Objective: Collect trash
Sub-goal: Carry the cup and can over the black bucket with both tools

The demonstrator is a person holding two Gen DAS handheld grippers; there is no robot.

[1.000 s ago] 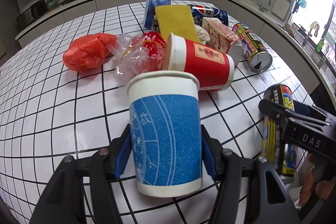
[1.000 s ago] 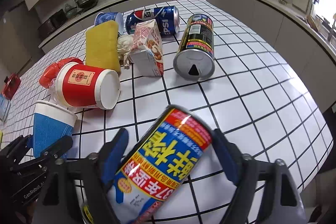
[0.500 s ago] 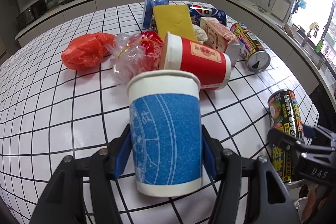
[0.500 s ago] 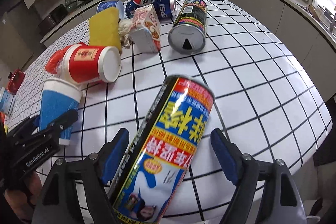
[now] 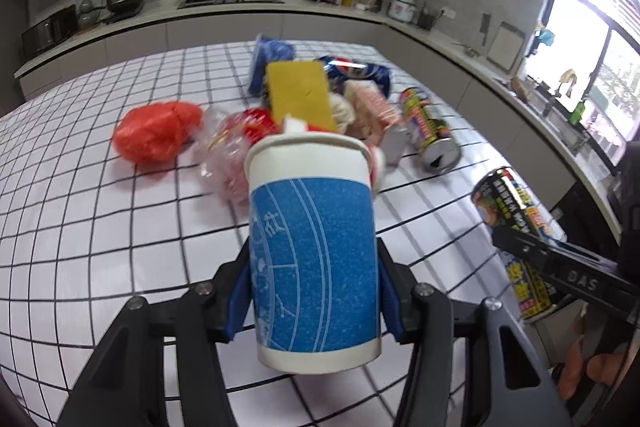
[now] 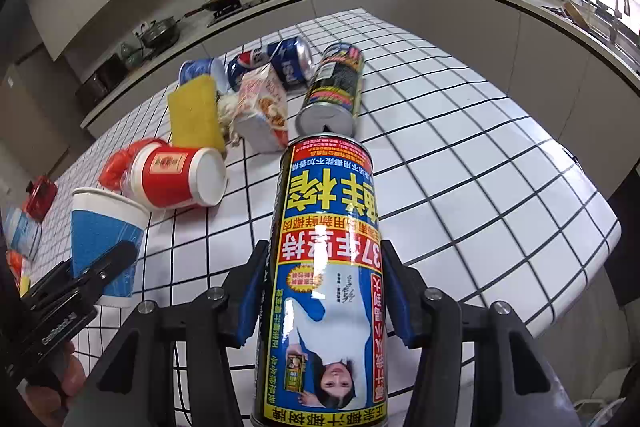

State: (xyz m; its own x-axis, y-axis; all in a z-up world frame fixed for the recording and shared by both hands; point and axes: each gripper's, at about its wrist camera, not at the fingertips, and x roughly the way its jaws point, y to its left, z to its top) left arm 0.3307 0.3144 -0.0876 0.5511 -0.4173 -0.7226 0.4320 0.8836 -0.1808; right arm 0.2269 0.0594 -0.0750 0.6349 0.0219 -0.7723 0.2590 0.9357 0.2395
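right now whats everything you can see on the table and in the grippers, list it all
blue paper cup: 1, blue and white, upright in left gripper
coconut juice can: 1, yellow, black and red, in right gripper
red paper cup: 1, red and white, on its side on the table
black can: 1, black and yellow, on its side beside the carton
pepsi can: 1, blue, on its side, far end of the pile
blue cup: 1, blue, on its side behind the sponge
snack carton: 1, pink and white, mid pile
sponge: 1, yellow, propped on the pile
red bag: 1, red, left of the pile
clear wrapper: 1, clear with red, beside the red bag
table: 1, white tiles
left gripper: shut on the cup
right gripper: shut on the can
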